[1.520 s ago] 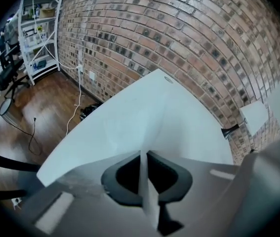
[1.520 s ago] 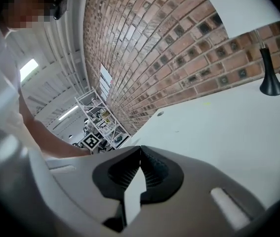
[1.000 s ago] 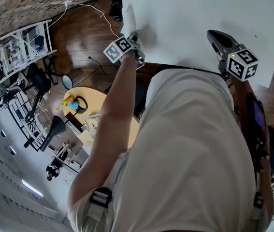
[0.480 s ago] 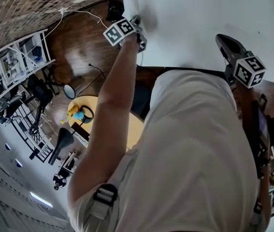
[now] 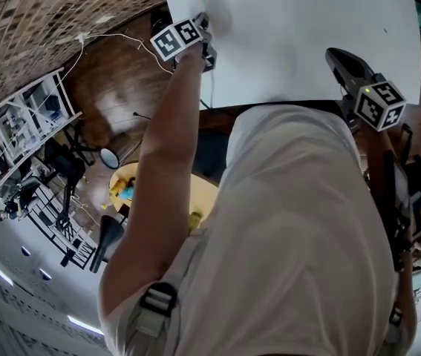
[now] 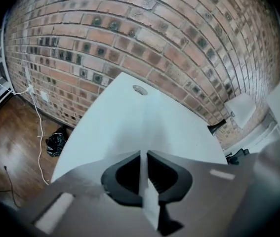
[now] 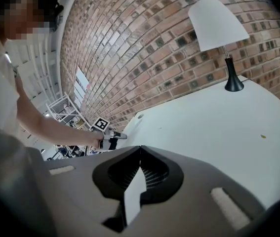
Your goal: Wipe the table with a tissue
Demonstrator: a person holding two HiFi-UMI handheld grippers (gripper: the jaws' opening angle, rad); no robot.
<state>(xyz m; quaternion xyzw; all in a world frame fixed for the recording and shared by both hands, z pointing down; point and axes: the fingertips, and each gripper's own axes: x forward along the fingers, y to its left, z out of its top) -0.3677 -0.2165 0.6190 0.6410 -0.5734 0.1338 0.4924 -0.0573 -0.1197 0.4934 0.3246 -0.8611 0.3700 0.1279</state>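
- Left tongs closed tight on the tissue. It shows as a thin white sheet, edge-on, pinched between the jaws.
- Change: compared with a second ago in the head view, the left tongs have slid along the left edge of the white surface. They have moved away from the person and off the near corner, and the wrist has rolled a little.
- Tissue went with the tongs, so it now sits at the surface's left edge, further up. It is white on white there, so I can't confirm it presses on the top.
- Right tongs closed at the tips. A pale sliver shows low behind them, but I can't tell what it is.
- In the head view nothing hangs from the right tongs. They are parked over the near right part of the surface, almost where they were, well apart from the left ones.
- Judgement: this looks like a wiping stroke in progress along the left side, done by the left hand alone.
- Most of the surface lies to the right of that stroke, up to the lamp at the far side. Wiping likely early to mid.
- Risk: the stroke runs right at the edge, so the tissue could slip off the side.
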